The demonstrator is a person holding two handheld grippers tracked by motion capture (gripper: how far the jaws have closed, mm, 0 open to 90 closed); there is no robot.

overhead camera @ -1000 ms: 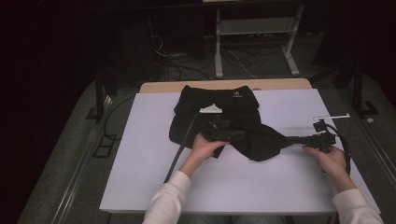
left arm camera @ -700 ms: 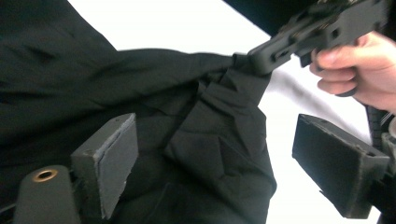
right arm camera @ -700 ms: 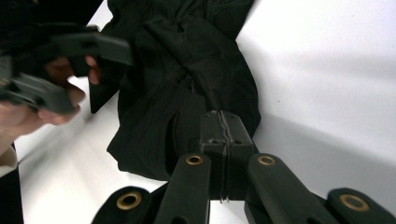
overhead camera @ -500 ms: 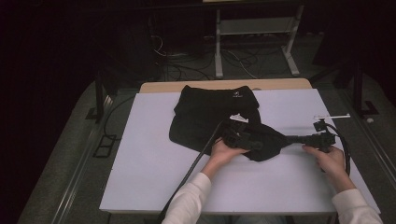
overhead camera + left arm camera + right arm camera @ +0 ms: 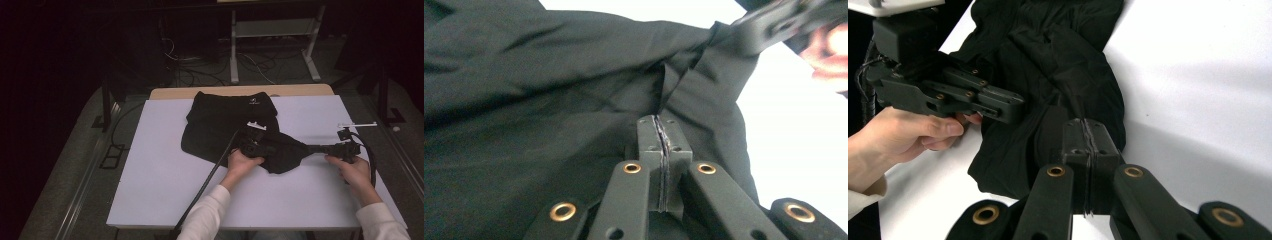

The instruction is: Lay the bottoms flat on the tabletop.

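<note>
Your left gripper has just been closing and now pinches a fold of the black garment, while your right gripper pinches the garment's stretched end toward the white table's right edge. Both bites look thin: pull apart too hard and the cloth may slip free or bunch rather than spread flat.

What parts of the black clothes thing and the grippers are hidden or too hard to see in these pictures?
- Black fabric garment, high view: its exact type is unclear, folded and dark.
- Small white logo, high view: too small to read.
- Left gripper, high view: black tips blend into the cloth.
- Right gripper, right gripper view: the pinched cloth edge is hidden behind shut jaws.
- Garment, left gripper view: cut off by the frame edges.
</note>
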